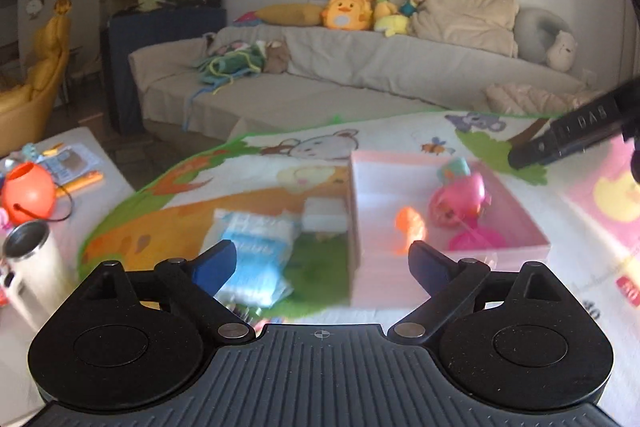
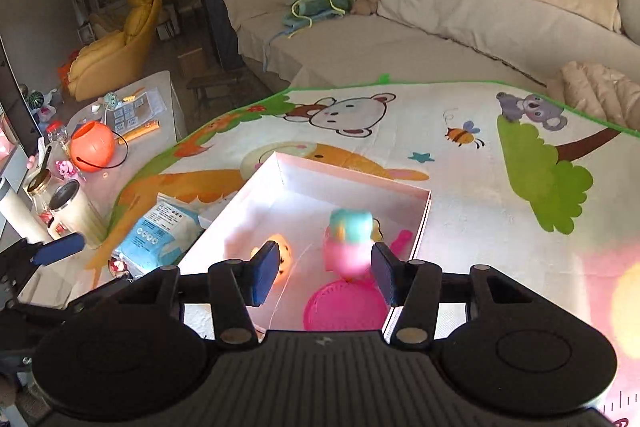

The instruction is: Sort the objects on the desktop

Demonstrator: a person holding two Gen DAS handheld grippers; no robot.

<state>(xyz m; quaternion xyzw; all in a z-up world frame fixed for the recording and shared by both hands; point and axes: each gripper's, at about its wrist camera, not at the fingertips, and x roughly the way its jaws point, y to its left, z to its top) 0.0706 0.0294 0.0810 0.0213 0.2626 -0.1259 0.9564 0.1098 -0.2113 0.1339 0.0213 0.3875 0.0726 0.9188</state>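
Observation:
A pink open box (image 1: 520, 215) (image 2: 424, 223) lies on the cartoon play mat. Inside are a pink and teal toy (image 1: 460, 195) (image 2: 348, 239), a small orange toy (image 1: 410, 225) (image 2: 280, 251) and a pink round lid (image 1: 476, 239) (image 2: 344, 307). A blue and white packet (image 1: 252, 251) (image 2: 160, 231) lies left of the box, with a white block (image 1: 324, 213) beside it. My left gripper (image 1: 322, 263) is open and empty, above the packet and the box's left wall. My right gripper (image 2: 325, 277) is open, empty, above the box; the pink toy shows blurred between its fingers.
A low table at the left holds an orange pumpkin bucket (image 1: 28, 193) (image 2: 94, 145), a steel cup (image 1: 32, 255) (image 2: 74, 211), jars and papers. A beige sofa (image 1: 360, 67) with plush toys stands behind the mat. The right gripper's body (image 1: 576, 131) shows in the left wrist view.

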